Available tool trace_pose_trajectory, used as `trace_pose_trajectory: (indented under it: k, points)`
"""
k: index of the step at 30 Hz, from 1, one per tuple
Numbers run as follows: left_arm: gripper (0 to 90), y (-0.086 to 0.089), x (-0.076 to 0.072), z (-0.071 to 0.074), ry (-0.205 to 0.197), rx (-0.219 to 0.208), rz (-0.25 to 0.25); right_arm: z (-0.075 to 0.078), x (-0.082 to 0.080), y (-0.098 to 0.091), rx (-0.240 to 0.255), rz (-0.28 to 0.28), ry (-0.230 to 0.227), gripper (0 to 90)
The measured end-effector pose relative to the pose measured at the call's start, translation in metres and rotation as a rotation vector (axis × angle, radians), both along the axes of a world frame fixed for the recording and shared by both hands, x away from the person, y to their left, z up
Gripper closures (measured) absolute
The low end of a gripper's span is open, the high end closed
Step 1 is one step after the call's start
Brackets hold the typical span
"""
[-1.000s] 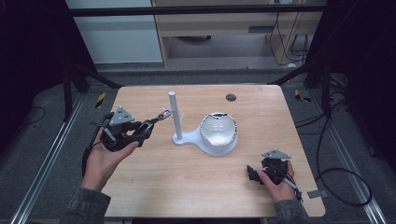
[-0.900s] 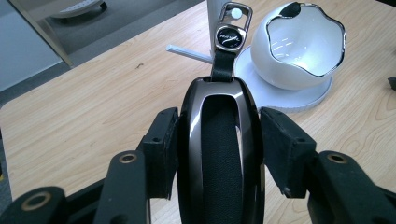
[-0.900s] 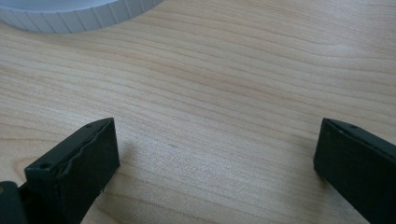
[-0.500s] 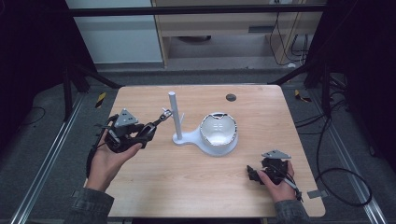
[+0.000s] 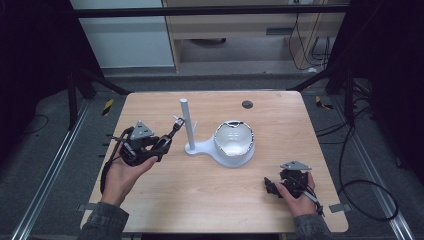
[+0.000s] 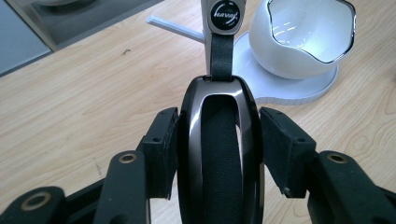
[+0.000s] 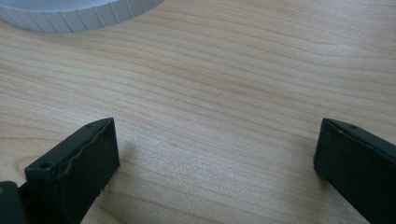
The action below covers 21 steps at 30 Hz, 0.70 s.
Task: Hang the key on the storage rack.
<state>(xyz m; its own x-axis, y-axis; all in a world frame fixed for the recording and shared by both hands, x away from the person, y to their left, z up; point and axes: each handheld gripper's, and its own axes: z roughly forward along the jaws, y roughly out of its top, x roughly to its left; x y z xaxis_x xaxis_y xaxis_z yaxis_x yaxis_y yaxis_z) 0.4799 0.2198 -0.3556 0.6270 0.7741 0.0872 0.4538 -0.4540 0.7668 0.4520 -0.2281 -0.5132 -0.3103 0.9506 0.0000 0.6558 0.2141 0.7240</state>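
The left gripper [image 6: 212,154], held in the person's left hand [image 5: 120,177], is clamped on a glossy dark headphone earcup with a black padded cushion [image 6: 219,154], one black pad pressing each side. From the cup a black strap rises to a silver oval badge bearing a logo [image 6: 225,14]. The earcup hangs just above the pale wooden table [image 5: 165,210], close beside a white plastic stand with a slim upright post [image 5: 186,122] and a flat rounded base. On that base sits a smooth white bowl with a wavy, chrome-edged rim [image 5: 234,141].

The right gripper [image 7: 215,172] rests low over bare wood grain near the table's front right, jaws wide apart and empty.

The step appears to be bringing the headphones to the stand. Next, the band likely needs lifting over the post's top or its thin side peg, then a gentle release.
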Motion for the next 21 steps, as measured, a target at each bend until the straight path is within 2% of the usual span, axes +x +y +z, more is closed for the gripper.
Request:
trace_pose_trajectory:
  k: [4,9,10,14,21]
  points:
    - [48.8,-0.003,0.002,-0.006,-0.003,0.002,-0.006,0.0,0.0,0.0,0.0,0.0,0.001,0.5]
    - [48.9,-0.006,0.006,-0.016,-0.013,-0.019,0.003,0.0,0.0,0.0,0.002,0.0,0.001,0.5]
    - [48.8,-0.008,0.009,-0.022,-0.017,-0.039,0.009,0.0,0.0,0.0,0.002,0.0,0.002,0.5]
    - [48.8,-0.011,0.014,-0.03,-0.025,-0.049,0.013,0.0,0.0,0.0,0.002,0.0,0.001,0.5]
    - [48.8,-0.018,0.019,-0.038,-0.034,-0.057,0.014,0.0,0.0,0.0,0.002,0.0,0.001,0.5]
